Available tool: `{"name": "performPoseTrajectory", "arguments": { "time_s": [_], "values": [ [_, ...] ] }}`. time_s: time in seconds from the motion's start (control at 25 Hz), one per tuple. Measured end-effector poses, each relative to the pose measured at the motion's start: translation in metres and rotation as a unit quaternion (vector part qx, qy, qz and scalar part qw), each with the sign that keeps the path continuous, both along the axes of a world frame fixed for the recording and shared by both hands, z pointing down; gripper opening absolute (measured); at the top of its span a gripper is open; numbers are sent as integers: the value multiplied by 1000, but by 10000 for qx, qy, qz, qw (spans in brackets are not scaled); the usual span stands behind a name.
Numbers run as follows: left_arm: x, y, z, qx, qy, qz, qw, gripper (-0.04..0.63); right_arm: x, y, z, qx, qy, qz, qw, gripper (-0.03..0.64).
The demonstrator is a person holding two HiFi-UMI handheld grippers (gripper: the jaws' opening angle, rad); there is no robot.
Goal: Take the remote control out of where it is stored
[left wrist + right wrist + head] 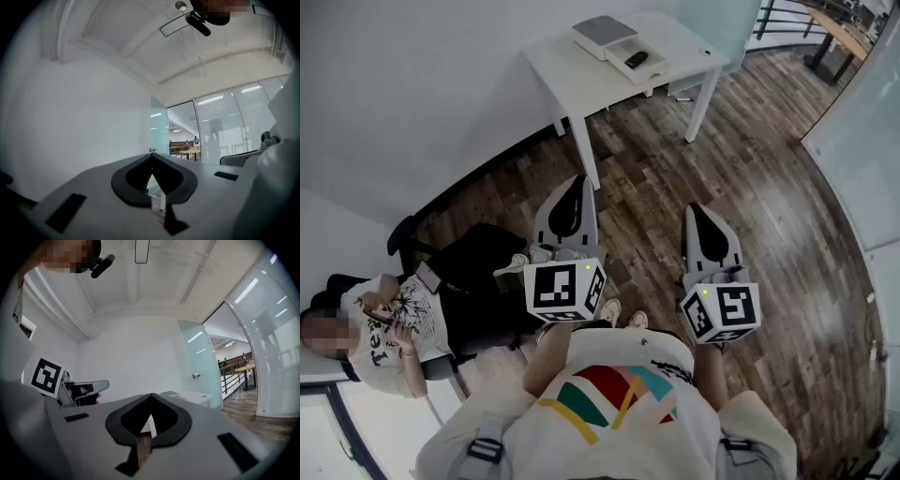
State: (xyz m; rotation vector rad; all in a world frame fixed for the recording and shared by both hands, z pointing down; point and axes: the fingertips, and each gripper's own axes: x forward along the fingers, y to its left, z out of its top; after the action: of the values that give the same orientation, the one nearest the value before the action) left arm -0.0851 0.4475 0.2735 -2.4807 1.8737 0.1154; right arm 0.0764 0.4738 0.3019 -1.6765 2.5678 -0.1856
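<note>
Head view: remote (pixel 636 59) lies in an open tray (pixel 649 72) on the white table (pixel 581 82), well apart from both claws. Left gripper (pixel 577 187) and right gripper (pixel 695 216) are held level.

I'd close the distance first and open one claw before reaching in.

Count: one remote, one tray, one table, two grippers.

Left gripper view: jaws together, nothing held.

Right gripper view: jaws together, empty; table ahead.
</note>
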Motion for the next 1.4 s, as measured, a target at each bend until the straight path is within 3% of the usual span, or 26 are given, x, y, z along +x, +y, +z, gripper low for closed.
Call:
{"name": "performPoseTrajectory", "arguments": {
  "time_s": [0.6,0.88,1.08,1.4],
  "values": [
    [28,12,-6,182,-103,-66,9998,6,32,7,0,162,35,-23,9999,0],
    [35,17,-4,124,-211,-122,9996,6,44,14,6,0,-290,-73,9996,0],
    [43,5,-5,168,-199,-57,9996,8,51,6,0,97,-609,-271,9977,0],
    [42,-49,4,163,13,8,9999,6,52,-34,7,141,-371,-213,9990,0]
  ]
}}
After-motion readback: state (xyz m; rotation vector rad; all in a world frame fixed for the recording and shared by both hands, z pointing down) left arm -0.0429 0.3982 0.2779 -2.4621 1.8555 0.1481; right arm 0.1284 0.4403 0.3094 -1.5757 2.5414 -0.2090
